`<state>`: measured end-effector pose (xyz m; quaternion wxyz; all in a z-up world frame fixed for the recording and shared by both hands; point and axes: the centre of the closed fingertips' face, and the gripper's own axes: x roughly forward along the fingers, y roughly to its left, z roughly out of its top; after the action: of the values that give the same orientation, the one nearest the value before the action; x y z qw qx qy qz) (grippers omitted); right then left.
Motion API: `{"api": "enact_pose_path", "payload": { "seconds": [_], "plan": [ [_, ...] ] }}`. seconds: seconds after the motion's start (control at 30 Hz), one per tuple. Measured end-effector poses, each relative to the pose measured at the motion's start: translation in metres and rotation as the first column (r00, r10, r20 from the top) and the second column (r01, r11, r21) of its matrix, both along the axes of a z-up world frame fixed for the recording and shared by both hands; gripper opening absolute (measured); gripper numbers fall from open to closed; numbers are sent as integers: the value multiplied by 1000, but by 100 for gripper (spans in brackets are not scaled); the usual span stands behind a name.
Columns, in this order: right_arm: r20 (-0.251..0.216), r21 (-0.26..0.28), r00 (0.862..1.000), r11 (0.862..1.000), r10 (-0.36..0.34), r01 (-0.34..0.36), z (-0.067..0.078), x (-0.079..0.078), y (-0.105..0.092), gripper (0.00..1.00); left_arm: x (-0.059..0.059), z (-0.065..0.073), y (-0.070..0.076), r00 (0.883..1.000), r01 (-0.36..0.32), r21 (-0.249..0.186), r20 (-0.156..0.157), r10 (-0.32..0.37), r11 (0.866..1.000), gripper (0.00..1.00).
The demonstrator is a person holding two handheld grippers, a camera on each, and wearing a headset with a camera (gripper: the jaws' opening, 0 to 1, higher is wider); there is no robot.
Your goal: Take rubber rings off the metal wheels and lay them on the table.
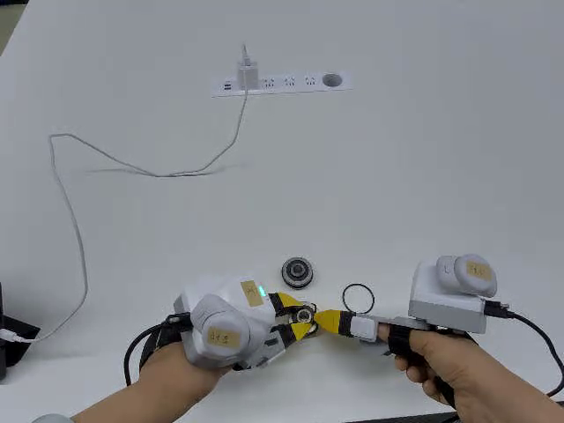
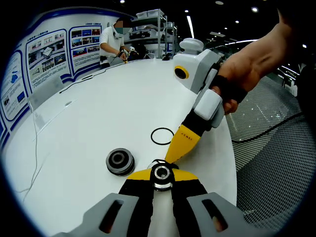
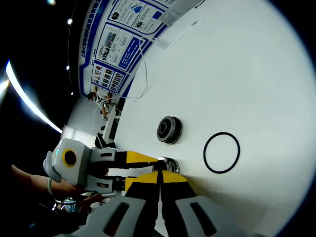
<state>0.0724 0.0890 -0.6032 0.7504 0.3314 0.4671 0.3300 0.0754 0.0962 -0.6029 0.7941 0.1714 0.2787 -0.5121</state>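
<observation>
Two metal wheels are counted: a lying wheel [image 1: 298, 271] on the desk [image 1: 423, 159] and a held wheel [image 1: 305, 314] just nearer than it, in the left gripper [image 1: 300, 319]. One loose rubber ring [image 1: 358, 297] lies right of the lying wheel. There are two grippers, counting the right gripper [image 1: 328, 321], plus one power strip [image 1: 282, 84], one charger [image 1: 248, 75] and one cable [image 1: 79, 229].

My head view is evenly bright: soft overhead light falls on the white desk [image 1: 397, 176], with only faint shadows along the cable [image 1: 159, 174], and everything is sharp. Both gripper views bend hard toward their edges. There I see ceiling lamps [image 2: 190, 24] streak against a dark hall, the desk nearly washes out, and a small glint sits on the metal wheel [image 2: 162, 174].
</observation>
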Motion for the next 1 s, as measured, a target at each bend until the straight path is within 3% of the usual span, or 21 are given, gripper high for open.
{"api": "enact_pose_path", "payload": {
  "seconds": [0.33,0.37,0.4,0.47,1.0],
  "plan": [
    [7,27,1000,1000,8,-9,8,-1,6,2,0,0,0,1000,4,3,2,-4,1000,13],
    [10,76,1000,997,-7,6,15,1,10,2,0,0,0,1000,5,3,2,-5,1000,13],
    [1,91,1000,996,-25,25,18,3,10,2,0,0,0,1000,5,4,2,-5,1000,13],
    [26,39,1000,999,2,-3,15,2,7,2,0,0,0,1000,6,5,3,-6,1000,13],
    [9,-7,1000,1000,-25,25,3,2,1,2,0,0,-1,999,33,13,20,-33,999,14]
  ]
}}
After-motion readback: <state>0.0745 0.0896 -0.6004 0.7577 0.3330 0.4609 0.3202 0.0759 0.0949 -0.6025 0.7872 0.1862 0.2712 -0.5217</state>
